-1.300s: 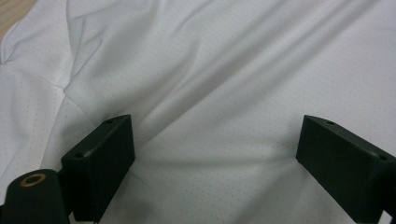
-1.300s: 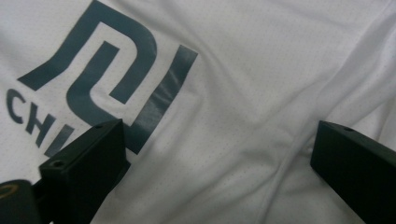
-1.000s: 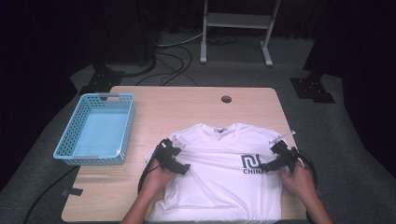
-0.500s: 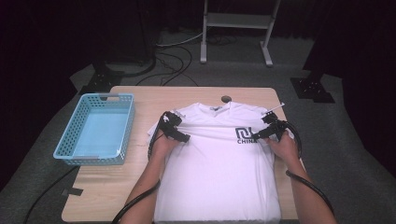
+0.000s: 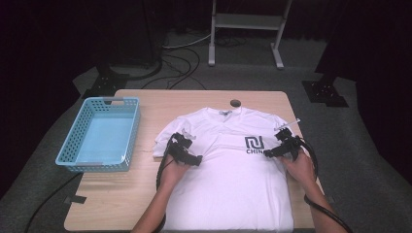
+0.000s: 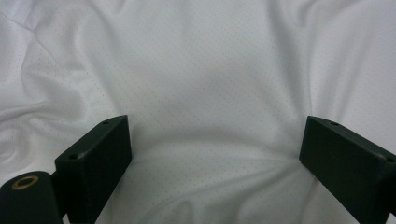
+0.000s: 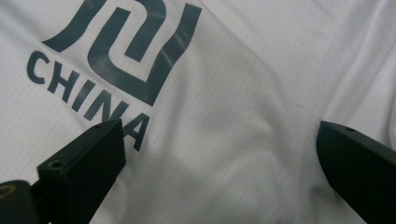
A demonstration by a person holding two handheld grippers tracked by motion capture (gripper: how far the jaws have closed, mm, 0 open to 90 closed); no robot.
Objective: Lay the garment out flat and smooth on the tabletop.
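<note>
Fingers (image 6: 93, 158) spread over white T-shirt (image 6: 205, 84)

White short-sleeved T-shirt (image 5: 228, 170), fine dotted mesh weave, dark teal-grey logo and "CHINA" lettering (image 7: 109, 60) on chest. Light blue perforated plastic basket (image 5: 99, 133). Pale wooden tabletop (image 5: 194, 102), light grain, small dark round hole (image 5: 235, 103). Matte black left gripper (image 5: 192, 158) and right gripper (image 5: 272, 152); black fingers (image 6: 95, 165). Grey floor (image 5: 369, 145), black cables.

Black left tongs (image 5: 197, 159), black right tongs (image 5: 268, 153), blocky screw-holed jaws, trailing black cables
</note>
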